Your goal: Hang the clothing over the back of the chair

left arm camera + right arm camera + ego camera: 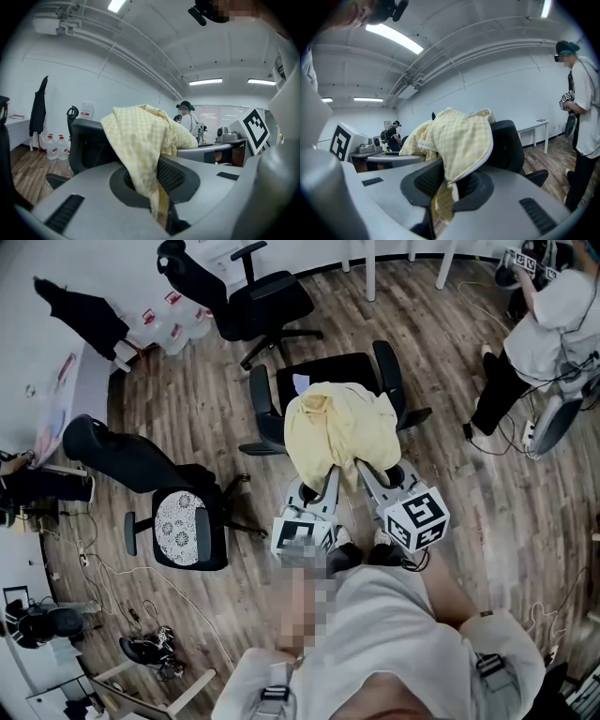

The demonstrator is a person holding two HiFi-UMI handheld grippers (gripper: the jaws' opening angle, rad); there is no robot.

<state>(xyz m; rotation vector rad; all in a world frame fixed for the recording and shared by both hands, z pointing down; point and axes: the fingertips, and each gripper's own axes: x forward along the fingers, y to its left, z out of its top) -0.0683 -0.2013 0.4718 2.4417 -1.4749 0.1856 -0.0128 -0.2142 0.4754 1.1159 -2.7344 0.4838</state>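
Draping item: yellow checked garment (339, 426), lying over the backrest of the black chair (337, 371), near edge hanging towards the person. Left gripper (328, 486): jaws clenched on a hanging fold. Right gripper (369, 476): likewise clamped on cloth. Handling note: lower both ends evenly so the fabric straddles the backrest, then release; an uneven pull would likely drag it off.
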